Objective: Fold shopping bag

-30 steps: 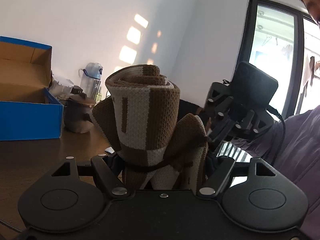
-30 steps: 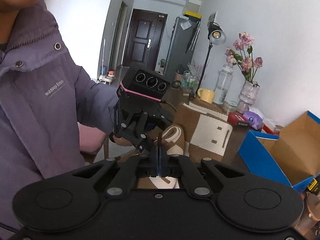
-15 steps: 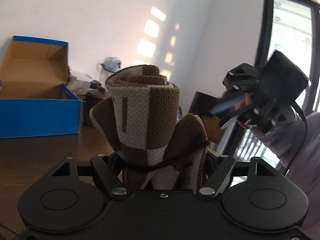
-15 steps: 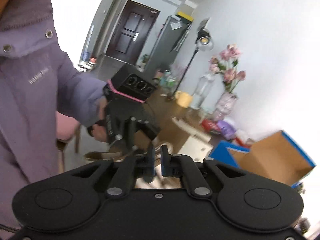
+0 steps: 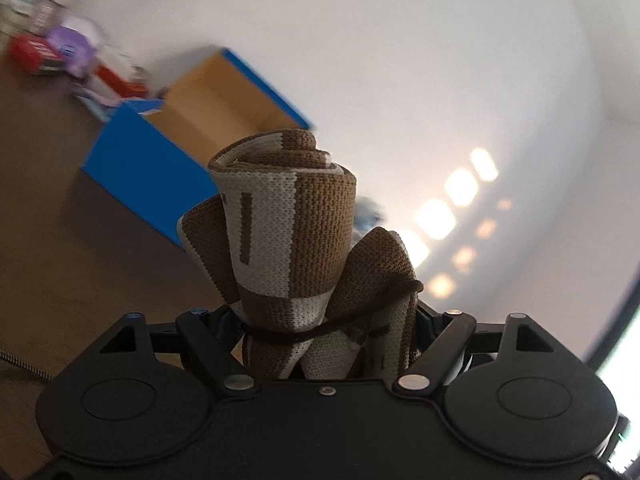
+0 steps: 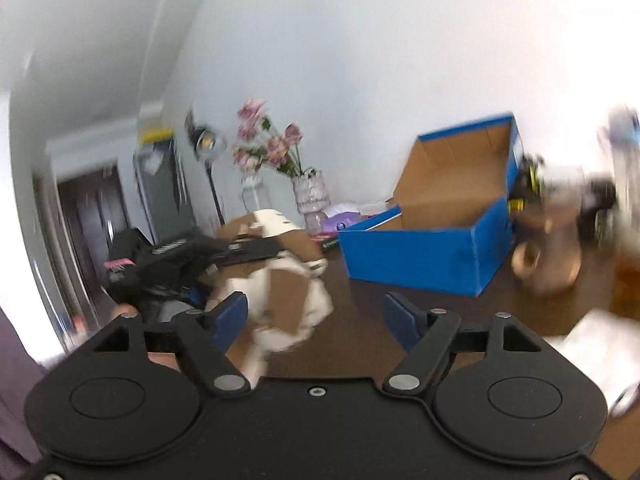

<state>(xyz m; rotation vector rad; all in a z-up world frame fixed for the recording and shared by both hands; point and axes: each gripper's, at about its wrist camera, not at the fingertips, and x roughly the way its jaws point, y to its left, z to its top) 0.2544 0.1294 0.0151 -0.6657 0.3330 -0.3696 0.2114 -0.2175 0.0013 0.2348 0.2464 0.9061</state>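
The shopping bag [image 5: 288,240] is a brown and cream knitted roll, bound near its base by a dark cord. My left gripper [image 5: 328,320] is shut on its lower end and holds it upright above the table. In the right wrist view the bag [image 6: 280,300] shows blurred at lower left, held by the left gripper [image 6: 180,264]. My right gripper [image 6: 316,316] is open and empty, its blue pads [image 6: 232,316] wide apart, just right of the bag.
An open blue cardboard box [image 6: 436,248] stands on the dark wooden table [image 6: 360,320], also in the left wrist view [image 5: 168,152]. A vase of pink flowers [image 6: 308,196], a brown pot [image 6: 548,260] and small packets [image 5: 44,52] sit by the wall.
My right gripper let go of the bag, opened wide and drew back to the right. My left gripper swung the rolled bag round toward the blue box.
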